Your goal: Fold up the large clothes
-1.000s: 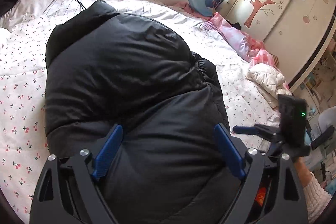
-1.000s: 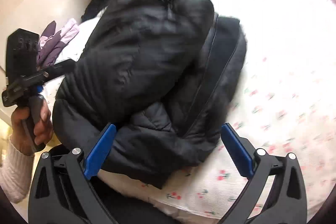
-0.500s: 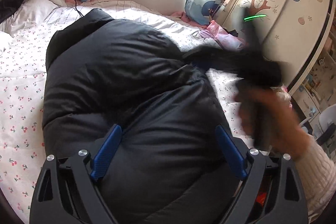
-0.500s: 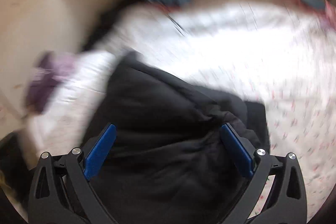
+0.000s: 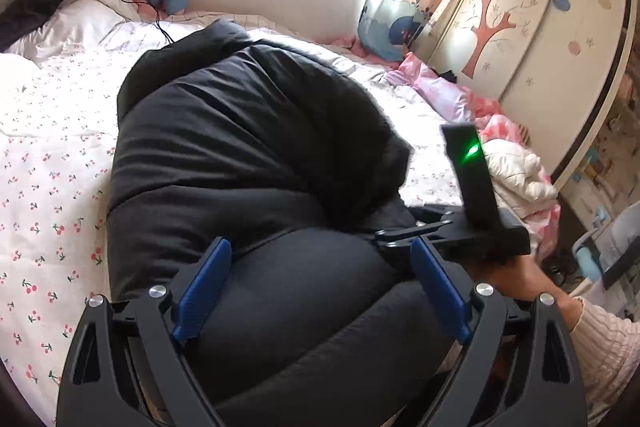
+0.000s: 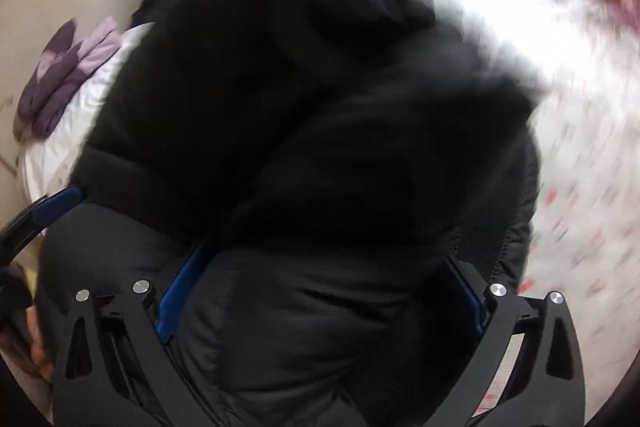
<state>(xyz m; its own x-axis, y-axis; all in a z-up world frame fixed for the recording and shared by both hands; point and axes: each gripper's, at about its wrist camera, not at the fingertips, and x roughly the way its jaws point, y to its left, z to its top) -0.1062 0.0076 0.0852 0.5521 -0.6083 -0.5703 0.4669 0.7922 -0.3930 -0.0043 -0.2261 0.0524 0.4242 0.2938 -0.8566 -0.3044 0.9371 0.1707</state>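
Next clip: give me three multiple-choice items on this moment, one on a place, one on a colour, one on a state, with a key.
1. Where does the black puffer jacket lie?
A. on the bed's cherry-print sheet
B. on a chair
C. on the floor

2. What colour are the left gripper pads?
A. red
B. blue
C. green

3. How do the left gripper's jaws stand?
A. shut tight
B. clamped on a pillow
C. wide apart over the jacket

Key: 1 A, the sheet shows around the jacket; 2 B, the pads are blue; 3 C, a wide gap.

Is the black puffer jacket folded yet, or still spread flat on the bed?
Folded, loosely: the black puffer jacket lies doubled in a thick bundle on the bed, layers stacked. It looks puffy, not pressed flat.
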